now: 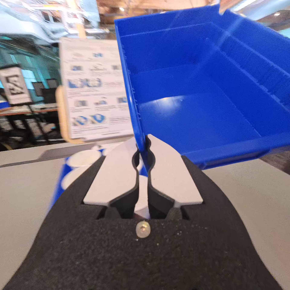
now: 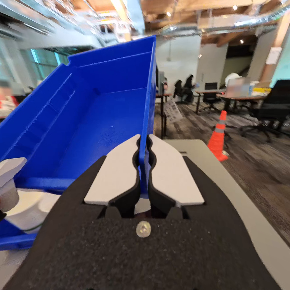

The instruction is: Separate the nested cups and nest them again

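An empty blue plastic bin (image 1: 204, 94) is held tilted in the air between both grippers. My left gripper (image 1: 145, 141) is shut on the bin's left wall. My right gripper (image 2: 143, 139) is shut on the right wall of the same bin (image 2: 94, 117). Under the raised bin, several white cups (image 1: 81, 158) sit in a second blue bin (image 1: 64, 171) on the table. The right wrist view shows these cups (image 2: 28, 208) at lower left in that lower bin (image 2: 12, 241), with the left gripper's finger (image 2: 11, 169) at the far left edge. Both views are motion-blurred.
A grey table (image 1: 243, 204) lies below. A wooden clipboard with a printed sheet (image 1: 94, 87) stands behind the bins. To the right of the table (image 2: 204, 164) are a wood floor, an orange traffic cone (image 2: 218, 136), desks, office chairs (image 2: 274, 109) and seated people (image 2: 186, 87).
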The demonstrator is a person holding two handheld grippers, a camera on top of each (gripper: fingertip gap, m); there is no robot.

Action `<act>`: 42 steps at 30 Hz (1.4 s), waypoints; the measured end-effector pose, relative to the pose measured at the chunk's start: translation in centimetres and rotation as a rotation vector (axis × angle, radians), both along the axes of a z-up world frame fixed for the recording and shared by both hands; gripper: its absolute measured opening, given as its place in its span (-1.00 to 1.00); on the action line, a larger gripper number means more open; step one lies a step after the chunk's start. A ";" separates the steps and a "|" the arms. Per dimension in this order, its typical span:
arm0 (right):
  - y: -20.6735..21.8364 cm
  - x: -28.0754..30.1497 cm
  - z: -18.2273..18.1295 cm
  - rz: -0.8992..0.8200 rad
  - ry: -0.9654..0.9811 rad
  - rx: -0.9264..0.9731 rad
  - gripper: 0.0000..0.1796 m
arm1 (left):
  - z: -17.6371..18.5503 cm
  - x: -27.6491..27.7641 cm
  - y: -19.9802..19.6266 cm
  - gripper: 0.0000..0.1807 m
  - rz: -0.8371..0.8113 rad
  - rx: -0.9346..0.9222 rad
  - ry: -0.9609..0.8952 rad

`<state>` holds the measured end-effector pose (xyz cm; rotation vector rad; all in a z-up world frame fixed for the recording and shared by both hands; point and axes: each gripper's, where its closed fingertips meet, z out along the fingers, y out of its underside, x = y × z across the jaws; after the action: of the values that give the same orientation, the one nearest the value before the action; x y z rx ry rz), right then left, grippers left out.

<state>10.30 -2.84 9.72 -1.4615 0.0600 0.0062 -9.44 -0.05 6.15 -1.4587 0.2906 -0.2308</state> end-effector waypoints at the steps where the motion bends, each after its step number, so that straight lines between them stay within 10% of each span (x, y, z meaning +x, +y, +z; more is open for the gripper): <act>1: 0.1 2.7 -1.2 -0.030 0.010 -0.038 -0.95 | -0.9 2.8 0.5 -0.96 -0.037 -0.023 0.001; 14: 2.4 17.3 -19.2 -0.020 0.204 -0.446 -0.95 | -16.5 18.1 1.6 -0.93 -0.147 -0.328 0.285; 24: 2.9 18.9 -22.1 -0.034 0.203 -0.487 -0.94 | -20.2 19.3 0.8 -0.78 -0.228 -0.399 0.420; 30: -1.4 20.1 -17.9 -0.255 -0.004 -0.387 -0.63 | -16.4 12.0 -3.3 -0.47 -0.277 -0.295 0.538; 35: -2.1 7.1 -15.0 -0.004 -0.035 -0.291 -0.59 | -13.4 -1.4 -4.9 -0.41 -0.193 -0.418 0.265; 42: 2.2 -14.1 -21.2 0.399 -0.014 -0.479 -0.48 | -16.0 -16.6 -1.6 -0.37 0.197 -0.454 0.034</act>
<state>-3.81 -0.65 -11.44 -1.9310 -0.2581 0.3259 -26.02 -1.68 -9.85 -1.9292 0.1217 -0.1151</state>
